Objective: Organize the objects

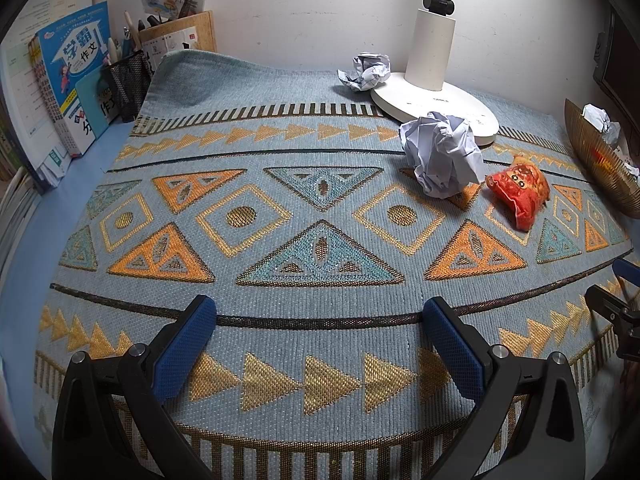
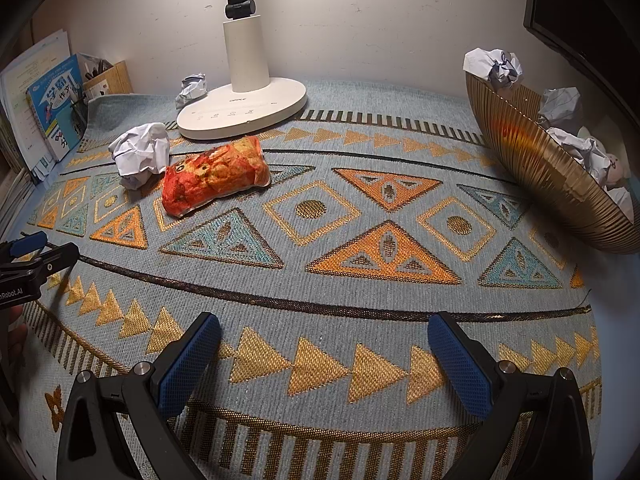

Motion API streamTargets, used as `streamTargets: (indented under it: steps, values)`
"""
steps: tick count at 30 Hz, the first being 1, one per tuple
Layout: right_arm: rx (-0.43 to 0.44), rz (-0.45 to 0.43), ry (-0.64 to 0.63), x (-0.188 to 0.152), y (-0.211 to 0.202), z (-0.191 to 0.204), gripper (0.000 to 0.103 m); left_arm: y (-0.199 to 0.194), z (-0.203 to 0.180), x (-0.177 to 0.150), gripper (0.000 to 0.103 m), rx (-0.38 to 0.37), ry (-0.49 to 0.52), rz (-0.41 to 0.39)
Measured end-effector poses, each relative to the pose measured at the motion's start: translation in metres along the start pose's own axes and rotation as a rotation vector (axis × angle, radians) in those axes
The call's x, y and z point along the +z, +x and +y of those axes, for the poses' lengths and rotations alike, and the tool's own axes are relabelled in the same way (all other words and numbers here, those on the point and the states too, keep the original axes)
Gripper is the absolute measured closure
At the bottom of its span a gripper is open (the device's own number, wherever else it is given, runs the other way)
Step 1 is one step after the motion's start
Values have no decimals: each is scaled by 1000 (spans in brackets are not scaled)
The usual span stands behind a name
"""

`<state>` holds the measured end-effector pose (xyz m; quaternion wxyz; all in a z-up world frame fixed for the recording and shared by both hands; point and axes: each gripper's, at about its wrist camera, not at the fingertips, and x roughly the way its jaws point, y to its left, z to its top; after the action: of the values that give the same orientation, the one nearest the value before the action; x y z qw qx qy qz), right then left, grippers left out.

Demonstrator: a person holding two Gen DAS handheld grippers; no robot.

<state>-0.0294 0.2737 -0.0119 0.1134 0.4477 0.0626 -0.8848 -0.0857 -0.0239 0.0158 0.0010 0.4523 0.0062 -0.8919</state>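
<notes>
1. Left gripper [image 1: 320, 320] and right gripper [image 2: 324, 334]: jaws apart, empty.
2. Crumpled paper ball [image 2: 140, 154] on mat [image 2: 320, 288], touching snack packet [image 2: 214, 176].
3. Likely light, crushable; pinch across its middle.

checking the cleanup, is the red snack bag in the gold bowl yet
No, the red snack bag lies on the mat beside a paper ball, apart from the gold bowl.

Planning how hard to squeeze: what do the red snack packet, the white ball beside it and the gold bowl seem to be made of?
Red snack packet: glossy plastic film, judging by its sheen and clear sealed edge. Crumpled paper ball: matte white paper with sharp creases. Gold bowl: fine ribbing with a metallic shine; it may be metal or coated plastic, and the views leave that open.
</notes>
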Motion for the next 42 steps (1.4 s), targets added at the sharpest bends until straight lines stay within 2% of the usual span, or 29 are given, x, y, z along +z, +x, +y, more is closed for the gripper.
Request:
streamTargets:
  steps: [42]
  values:
    - [-1, 1, 0, -1, 1, 1, 0, -2, 2, 1, 0, 0, 0, 0]
